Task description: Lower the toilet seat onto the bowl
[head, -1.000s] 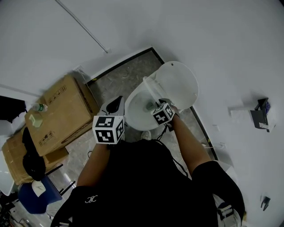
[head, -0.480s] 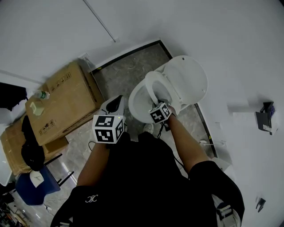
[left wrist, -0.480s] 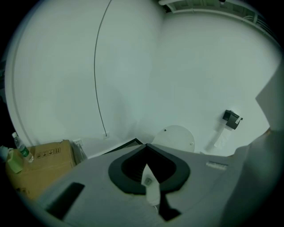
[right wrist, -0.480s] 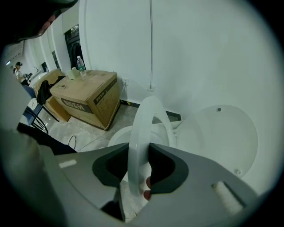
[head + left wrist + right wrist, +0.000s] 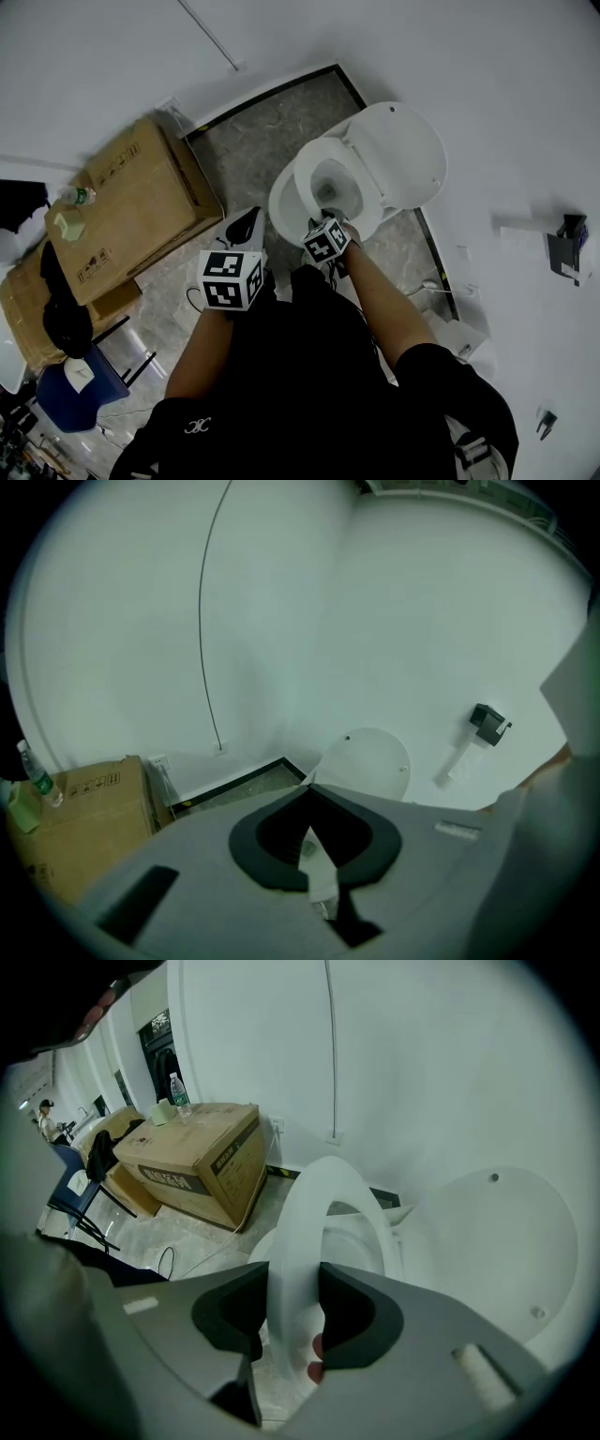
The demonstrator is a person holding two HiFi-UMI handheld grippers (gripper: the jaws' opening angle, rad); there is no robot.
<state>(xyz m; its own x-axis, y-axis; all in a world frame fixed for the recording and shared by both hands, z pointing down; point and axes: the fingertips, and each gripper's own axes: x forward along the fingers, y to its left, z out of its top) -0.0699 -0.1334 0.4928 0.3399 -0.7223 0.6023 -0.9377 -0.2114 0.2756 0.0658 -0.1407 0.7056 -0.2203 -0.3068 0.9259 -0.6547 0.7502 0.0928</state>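
The white toilet seat (image 5: 307, 176) stands part-way down, tilted between the raised lid (image 5: 405, 152) and the bowl (image 5: 281, 214). My right gripper (image 5: 331, 221) is at the seat's front edge. In the right gripper view the seat rim (image 5: 309, 1213) runs up between the jaws of my right gripper (image 5: 293, 1312). Both pads touch it while the jaws are opening. The lid (image 5: 506, 1232) leans on the wall behind. My left gripper (image 5: 246, 225) hangs left of the bowl, apart from it, with its jaws together and nothing in them (image 5: 314, 855).
Cardboard boxes (image 5: 131, 216) stand left of the toilet, with a bottle (image 5: 77, 196) on top. A blue chair (image 5: 75, 380) is at the lower left. A paper holder (image 5: 567, 246) hangs on the right wall. A cable lies on the tiled floor (image 5: 253, 155).
The seat has swung down away from the lid toward the bowl. My right gripper moved with it, nearer to the person. The left gripper stayed where it was.
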